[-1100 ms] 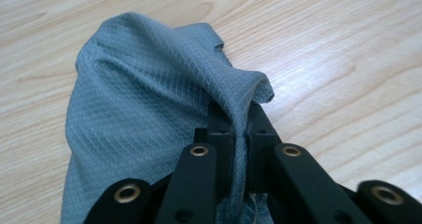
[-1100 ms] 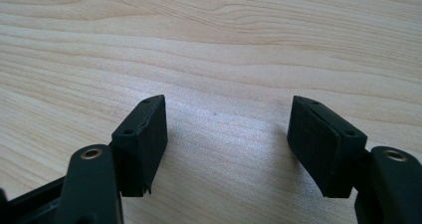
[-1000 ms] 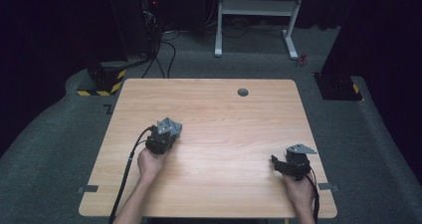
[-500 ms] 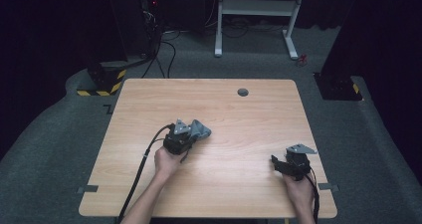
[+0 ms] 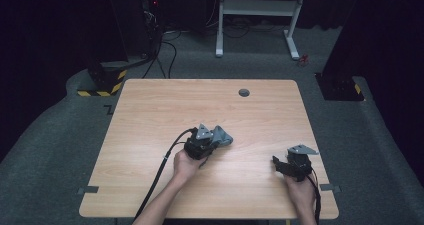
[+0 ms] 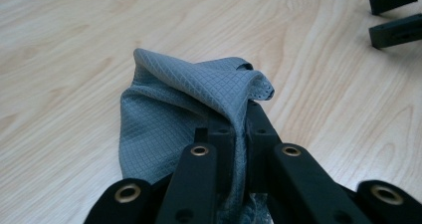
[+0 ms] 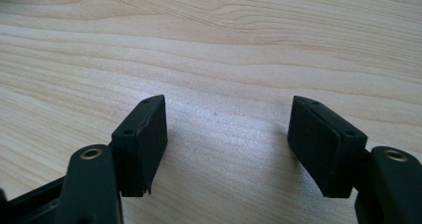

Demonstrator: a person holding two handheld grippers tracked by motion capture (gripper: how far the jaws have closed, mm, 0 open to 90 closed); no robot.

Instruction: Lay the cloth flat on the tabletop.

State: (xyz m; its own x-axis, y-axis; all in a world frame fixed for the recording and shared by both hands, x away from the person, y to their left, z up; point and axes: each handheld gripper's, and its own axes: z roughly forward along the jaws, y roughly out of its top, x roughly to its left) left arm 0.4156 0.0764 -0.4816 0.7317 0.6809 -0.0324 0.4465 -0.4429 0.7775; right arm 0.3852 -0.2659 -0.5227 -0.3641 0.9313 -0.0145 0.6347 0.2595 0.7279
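A grey quilted cloth (image 6: 179,104) is bunched up between the jaws of my left gripper (image 6: 241,117), which is shut on it. Seen from the high view, that left gripper (image 5: 212,141) sits near the middle of the wooden table (image 5: 165,110), with the cloth (image 5: 223,135) trailing off its tip to the right. My right gripper (image 5: 276,164) rests near the front right of the table, and its right gripper view shows the jaws (image 7: 226,144) standing open over bare wood. Those open jaws also appear at the top right of the left gripper view, as the right gripper (image 6: 395,17).
A small dark round hole (image 5: 244,92) lies near the table's far edge. Black cables trail from both grippers toward the front edge. Beyond the table stand a white desk frame (image 5: 260,20) and dark stands on grey carpet.
My left gripper has moved to the right across the table, dragging the grey cloth with it. The right gripper has stayed in place.
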